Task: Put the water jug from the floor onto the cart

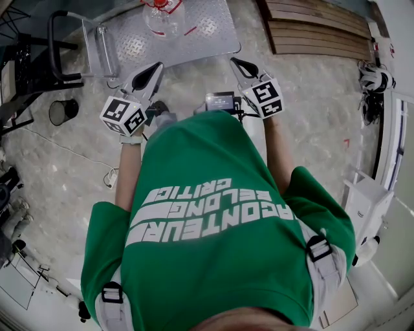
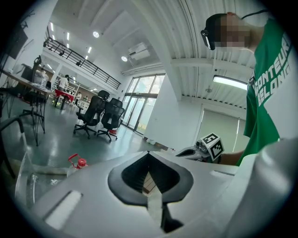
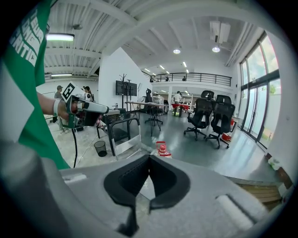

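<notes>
The clear water jug [image 1: 164,14] with a red cap and handle stands on the metal cart's deck [image 1: 207,29] at the top of the head view. Its red cap shows in the left gripper view [image 2: 79,162] and the right gripper view [image 3: 161,149], beyond the jaws. My left gripper [image 1: 157,66] and right gripper [image 1: 235,63] hang side by side just short of the cart's near edge, apart from the jug. In their own views the left gripper [image 2: 149,154] and the right gripper [image 3: 149,158] have tips together and hold nothing.
The cart's black push handle [image 1: 57,45] rises at its left end. A black mesh bin [image 1: 63,111] stands on the floor to the left, and a cable runs nearby. A wooden pallet [image 1: 317,26] lies to the right of the cart. Office chairs [image 2: 100,115] stand further off.
</notes>
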`<state>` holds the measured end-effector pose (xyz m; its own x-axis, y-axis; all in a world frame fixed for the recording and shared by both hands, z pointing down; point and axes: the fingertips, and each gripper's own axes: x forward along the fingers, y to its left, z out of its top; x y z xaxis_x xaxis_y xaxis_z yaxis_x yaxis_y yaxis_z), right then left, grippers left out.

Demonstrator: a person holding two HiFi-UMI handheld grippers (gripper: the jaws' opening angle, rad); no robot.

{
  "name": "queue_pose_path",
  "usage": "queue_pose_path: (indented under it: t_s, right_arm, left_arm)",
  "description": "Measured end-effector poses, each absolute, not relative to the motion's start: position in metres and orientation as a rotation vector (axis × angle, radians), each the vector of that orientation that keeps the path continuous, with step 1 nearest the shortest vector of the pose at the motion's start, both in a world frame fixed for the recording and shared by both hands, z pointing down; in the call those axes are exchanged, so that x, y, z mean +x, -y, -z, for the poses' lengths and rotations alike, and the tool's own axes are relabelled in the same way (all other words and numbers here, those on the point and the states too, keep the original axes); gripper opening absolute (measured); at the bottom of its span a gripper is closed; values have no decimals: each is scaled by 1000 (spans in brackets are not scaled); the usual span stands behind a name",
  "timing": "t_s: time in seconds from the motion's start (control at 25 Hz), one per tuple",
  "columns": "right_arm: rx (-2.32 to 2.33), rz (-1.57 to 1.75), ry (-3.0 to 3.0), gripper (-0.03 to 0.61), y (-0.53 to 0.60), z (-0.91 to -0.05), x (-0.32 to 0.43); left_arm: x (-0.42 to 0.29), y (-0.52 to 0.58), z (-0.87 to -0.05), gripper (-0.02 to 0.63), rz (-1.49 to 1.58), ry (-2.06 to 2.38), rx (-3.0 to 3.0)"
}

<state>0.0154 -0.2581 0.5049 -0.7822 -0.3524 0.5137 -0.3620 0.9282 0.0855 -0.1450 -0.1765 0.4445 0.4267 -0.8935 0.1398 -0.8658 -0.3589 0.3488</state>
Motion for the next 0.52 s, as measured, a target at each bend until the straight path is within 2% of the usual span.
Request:
queue_pose_path:
  t_s: [0.52]
  right_arm:
    - [517, -67, 2563, -6, 261, -509, 15]
  left_arm:
    - [-145, 177, -447, 9, 87, 1505, 2311]
